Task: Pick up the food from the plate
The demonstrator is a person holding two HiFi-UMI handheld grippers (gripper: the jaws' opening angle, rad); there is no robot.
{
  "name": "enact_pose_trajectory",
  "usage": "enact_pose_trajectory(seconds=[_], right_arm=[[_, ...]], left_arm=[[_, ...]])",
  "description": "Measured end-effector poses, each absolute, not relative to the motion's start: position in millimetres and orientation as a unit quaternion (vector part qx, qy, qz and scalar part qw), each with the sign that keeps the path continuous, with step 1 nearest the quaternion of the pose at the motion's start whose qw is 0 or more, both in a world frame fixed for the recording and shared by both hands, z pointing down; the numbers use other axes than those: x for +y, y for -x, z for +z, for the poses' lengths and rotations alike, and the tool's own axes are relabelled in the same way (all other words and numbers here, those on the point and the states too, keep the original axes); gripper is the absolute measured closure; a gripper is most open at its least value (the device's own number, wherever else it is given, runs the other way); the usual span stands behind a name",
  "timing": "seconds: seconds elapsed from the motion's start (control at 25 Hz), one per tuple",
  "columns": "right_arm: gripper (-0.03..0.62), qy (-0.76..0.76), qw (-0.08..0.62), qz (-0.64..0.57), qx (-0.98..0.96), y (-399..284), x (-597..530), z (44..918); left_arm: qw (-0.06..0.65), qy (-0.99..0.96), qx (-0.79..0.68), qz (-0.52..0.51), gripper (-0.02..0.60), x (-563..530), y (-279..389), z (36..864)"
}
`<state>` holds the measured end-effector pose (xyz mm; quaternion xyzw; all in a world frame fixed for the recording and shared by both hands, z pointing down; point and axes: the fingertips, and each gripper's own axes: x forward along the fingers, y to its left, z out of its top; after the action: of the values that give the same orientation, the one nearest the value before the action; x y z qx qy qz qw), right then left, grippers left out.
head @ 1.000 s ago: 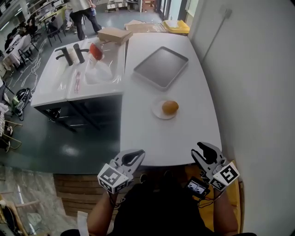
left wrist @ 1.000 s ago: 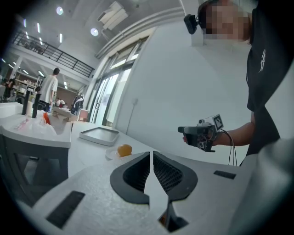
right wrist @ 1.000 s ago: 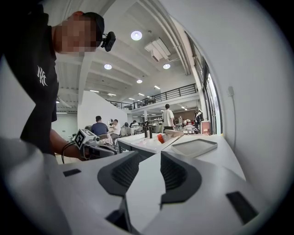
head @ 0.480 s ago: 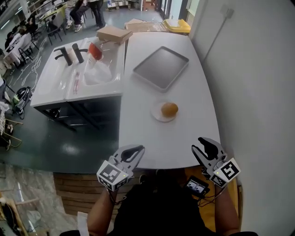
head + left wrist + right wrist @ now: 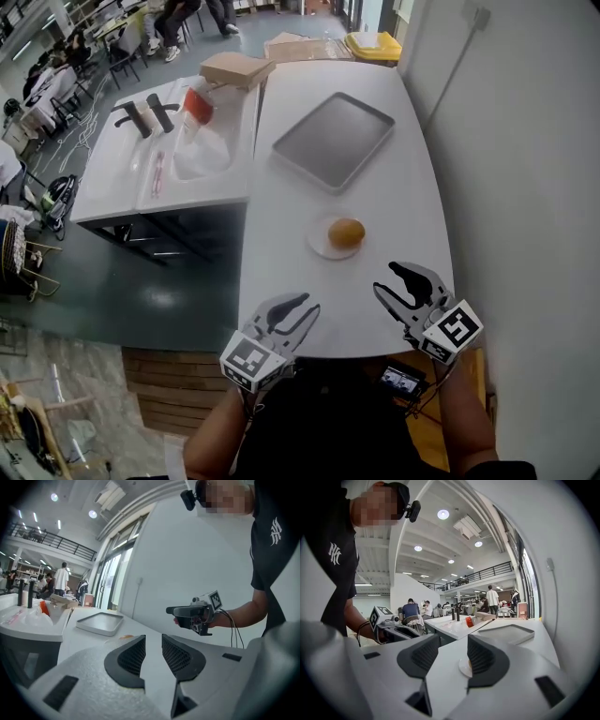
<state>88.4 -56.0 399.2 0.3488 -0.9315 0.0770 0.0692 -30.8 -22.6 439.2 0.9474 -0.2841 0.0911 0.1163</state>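
Note:
A round golden-brown bun (image 5: 346,232) lies on a small white plate (image 5: 325,246) near the middle of the white table (image 5: 309,202). My right gripper (image 5: 386,278) hovers over the table's near edge, just short of the plate and to its right. Its jaws are opening and hold nothing. In the right gripper view the plate (image 5: 464,667) shows through the gap, with the bun mostly hidden behind the right jaw. My left gripper (image 5: 308,307) sits at the near edge, left of the plate, slightly open and empty. The bun (image 5: 125,637) shows low ahead of it.
A grey tray (image 5: 333,141) lies farther back on the table. To the left stands a white sink unit (image 5: 150,178) with black taps, a red-topped bag and a cardboard box (image 5: 236,67). A white wall runs along the right. People sit and walk in the background.
Both grippers have moved forward over the table's near edge, closer to the plate. The right jaws stand wider than before.

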Motion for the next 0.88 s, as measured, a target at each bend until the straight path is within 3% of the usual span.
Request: enact_pose_trajectory(seconds=[0.88], right_arm=[[0.365, -0.295, 0.116, 0.071, -0.946, -90.3, -137.9, 435.3]], left_arm=[[0.136, -0.939, -0.292, 0.117, 0.485, -53.9, 4.3, 468.4]])
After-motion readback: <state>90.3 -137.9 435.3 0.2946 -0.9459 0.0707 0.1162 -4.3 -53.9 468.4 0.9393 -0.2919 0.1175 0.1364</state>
